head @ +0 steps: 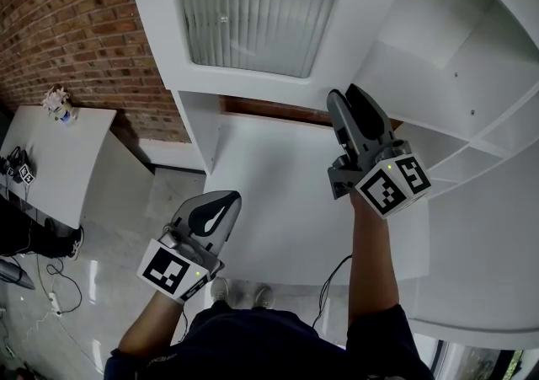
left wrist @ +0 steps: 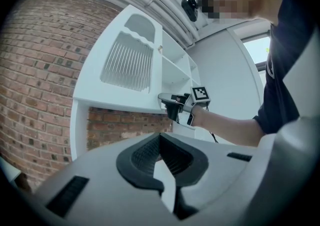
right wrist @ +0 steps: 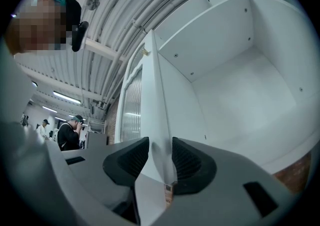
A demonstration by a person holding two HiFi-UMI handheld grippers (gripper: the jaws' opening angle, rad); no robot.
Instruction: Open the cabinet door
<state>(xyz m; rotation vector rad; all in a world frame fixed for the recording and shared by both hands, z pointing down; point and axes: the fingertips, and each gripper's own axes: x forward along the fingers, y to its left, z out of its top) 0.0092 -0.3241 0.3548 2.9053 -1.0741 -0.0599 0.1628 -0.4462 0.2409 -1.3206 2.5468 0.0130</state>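
White cabinet door, open at 12 o'clock. Right gripper, raised at 2 o'clock, straddles its free edge with jaws parted, not clamping. Left gripper, at 7 o'clock, is held level, jaws closed and empty.

A brick wall backs a white table bearing perhaps a small plant, cables trailing on the floor.

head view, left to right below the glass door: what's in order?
White side table → left gripper → right gripper → open white cabinet shelves.
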